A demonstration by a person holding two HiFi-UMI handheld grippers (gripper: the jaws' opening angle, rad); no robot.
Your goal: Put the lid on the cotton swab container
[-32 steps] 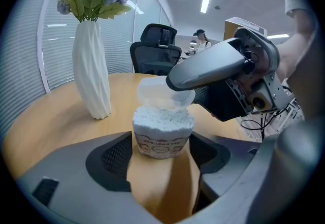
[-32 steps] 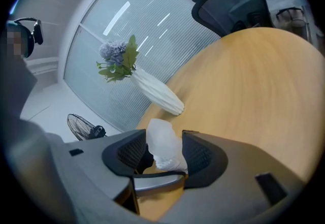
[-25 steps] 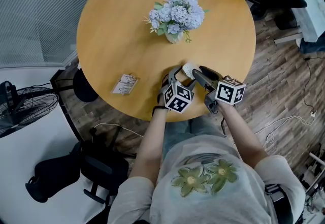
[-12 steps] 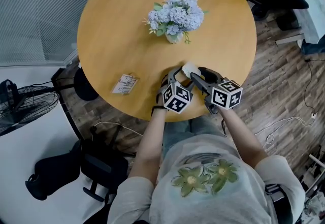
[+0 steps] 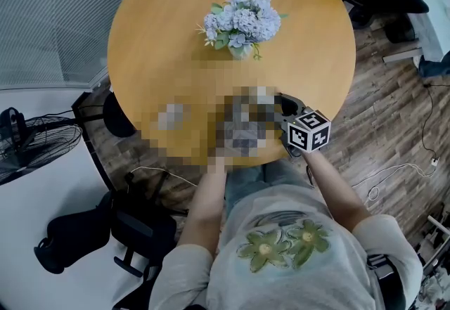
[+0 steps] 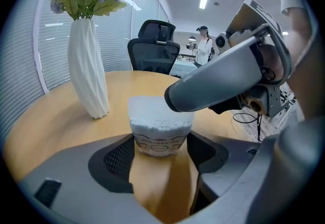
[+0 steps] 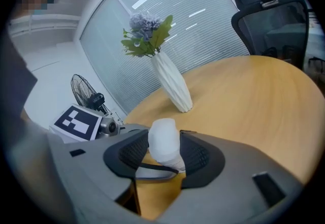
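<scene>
The cotton swab container (image 6: 159, 136), a small clear tub with a printed label and white swab tips, stands on the round wooden table (image 5: 162, 55) between the pads of my left gripper (image 6: 160, 154), which is shut on it. A translucent lid (image 6: 150, 108) sits at its top. My right gripper (image 7: 163, 154) reaches in from the right, and one of its fingers (image 6: 218, 81) crosses over the container. The lid (image 7: 163, 139) is between its pads, and its jaws have just been closing on it. In the head view, only the right gripper's marker cube (image 5: 309, 131) shows.
A white ribbed vase of blue flowers (image 5: 241, 20) stands mid-table beyond the container, also seen as the vase (image 6: 89, 70). The table's near edge runs just below the grippers. An office chair (image 6: 157, 48) is behind the table and a floor fan (image 5: 28, 147) to the left.
My right gripper has rolled about its own axis, so its marker cube has turned and shifted slightly left. The left gripper and the container have stayed in place.
</scene>
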